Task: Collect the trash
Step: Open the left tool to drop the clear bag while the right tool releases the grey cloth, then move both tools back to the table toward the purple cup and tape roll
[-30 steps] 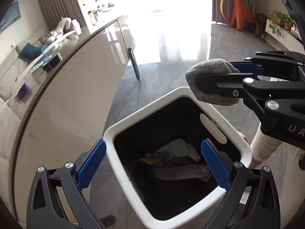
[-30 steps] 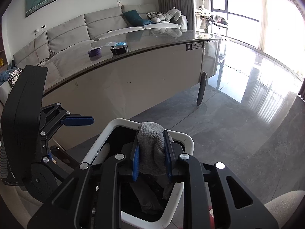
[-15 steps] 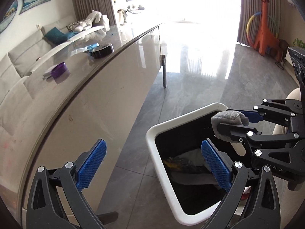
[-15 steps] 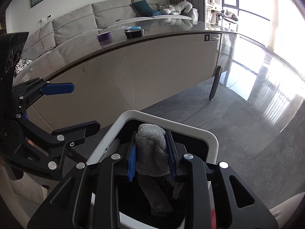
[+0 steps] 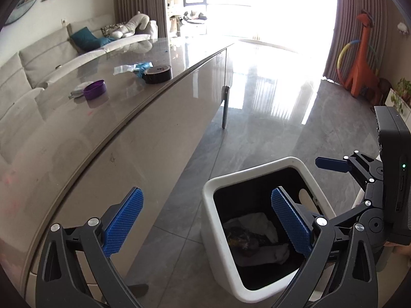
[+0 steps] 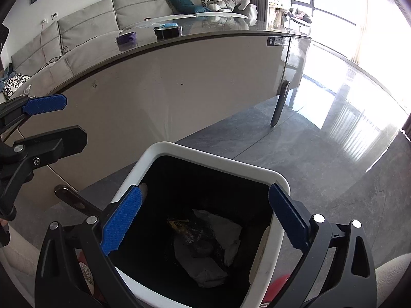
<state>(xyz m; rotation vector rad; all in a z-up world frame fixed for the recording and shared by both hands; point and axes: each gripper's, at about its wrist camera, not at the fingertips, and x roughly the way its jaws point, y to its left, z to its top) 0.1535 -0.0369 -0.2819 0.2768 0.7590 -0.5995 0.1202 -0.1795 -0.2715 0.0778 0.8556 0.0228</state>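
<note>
The worktop (image 5: 77,118) rises beyond both claws, holding a tape roll (image 5: 156,74) and purple lid (image 5: 95,90), likely next. The bin (image 6: 205,159) sits directly under the right claw (image 6: 203,218), whose jaws are opening, empty (trash (image 6: 203,246) lies below). The left claw (image 5: 205,220) is spread, empty.

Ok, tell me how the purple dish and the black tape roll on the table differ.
The purple dish is a shallow open bowl; the black tape roll is a ring with a hollow core. The dish sits nearer the left wrist camera; the roll sits farther along the table, against a blue wrapper. Both are round and lie flat.
</note>
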